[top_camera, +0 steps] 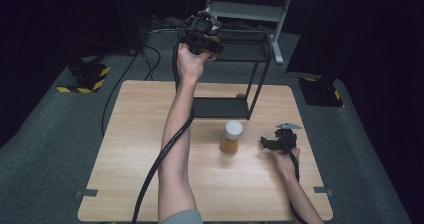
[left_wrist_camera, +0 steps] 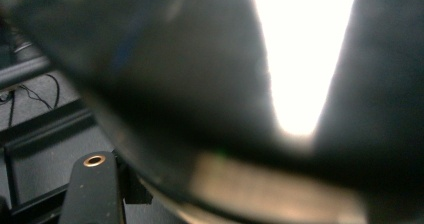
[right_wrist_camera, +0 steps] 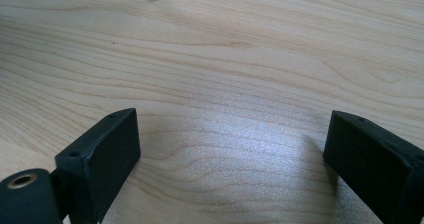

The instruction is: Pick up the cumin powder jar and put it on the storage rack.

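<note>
Left gripper was clamped on a jar above the black shelf | right gripper, jaws apart, was rested on the table right of that shelf's foot.

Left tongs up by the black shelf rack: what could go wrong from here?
1. The left tongs hold something close against their camera, high over the black rack; what it is can't be told, and a slip would likely drop it.
2. The trailing cable runs near the white-lidded jar and might topple it.
</note>
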Demonstrator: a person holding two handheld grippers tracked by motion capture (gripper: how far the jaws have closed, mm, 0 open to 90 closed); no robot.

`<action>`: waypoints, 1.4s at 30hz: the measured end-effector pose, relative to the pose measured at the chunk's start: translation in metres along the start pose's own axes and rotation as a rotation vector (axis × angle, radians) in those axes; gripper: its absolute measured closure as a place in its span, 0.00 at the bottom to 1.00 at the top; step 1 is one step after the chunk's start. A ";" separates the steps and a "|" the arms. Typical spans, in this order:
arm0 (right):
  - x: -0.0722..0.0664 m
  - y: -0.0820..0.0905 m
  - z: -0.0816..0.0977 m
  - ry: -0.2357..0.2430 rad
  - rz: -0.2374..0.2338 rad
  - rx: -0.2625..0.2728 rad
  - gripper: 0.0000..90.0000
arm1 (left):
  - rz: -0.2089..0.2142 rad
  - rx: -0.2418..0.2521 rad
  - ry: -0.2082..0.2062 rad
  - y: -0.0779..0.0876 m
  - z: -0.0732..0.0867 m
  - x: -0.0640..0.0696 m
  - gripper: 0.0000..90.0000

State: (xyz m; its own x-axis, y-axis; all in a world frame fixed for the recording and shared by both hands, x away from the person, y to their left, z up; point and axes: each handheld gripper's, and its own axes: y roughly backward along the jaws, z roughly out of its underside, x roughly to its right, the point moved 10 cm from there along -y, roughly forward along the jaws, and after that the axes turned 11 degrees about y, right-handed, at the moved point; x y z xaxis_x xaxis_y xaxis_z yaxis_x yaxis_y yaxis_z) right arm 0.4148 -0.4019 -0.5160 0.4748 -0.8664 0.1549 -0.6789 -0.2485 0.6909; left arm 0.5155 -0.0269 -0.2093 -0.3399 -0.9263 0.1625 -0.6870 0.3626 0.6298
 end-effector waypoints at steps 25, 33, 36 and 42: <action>0.000 0.000 0.000 0.003 -0.003 0.001 0.08 | -0.040 0.125 0.054 0.007 0.018 -0.005 0.00; 0.000 0.000 0.000 0.003 -0.002 0.000 0.08 | -0.052 0.128 0.012 0.021 0.034 -0.007 0.00; 0.000 0.000 0.000 0.003 -0.001 0.000 0.08 | -0.040 0.122 0.002 0.024 0.043 -0.009 0.00; 0.000 0.000 0.000 0.004 0.000 -0.001 0.08 | -0.003 0.119 -0.005 0.029 0.067 -0.018 0.00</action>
State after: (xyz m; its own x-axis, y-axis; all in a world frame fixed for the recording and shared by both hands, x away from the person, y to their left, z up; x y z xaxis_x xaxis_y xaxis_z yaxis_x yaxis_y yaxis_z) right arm 0.4146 -0.4015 -0.5160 0.4771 -0.8646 0.1576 -0.6785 -0.2483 0.6913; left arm 0.4588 0.0075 -0.2447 -0.3402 -0.9272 0.1568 -0.7593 0.3692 0.5359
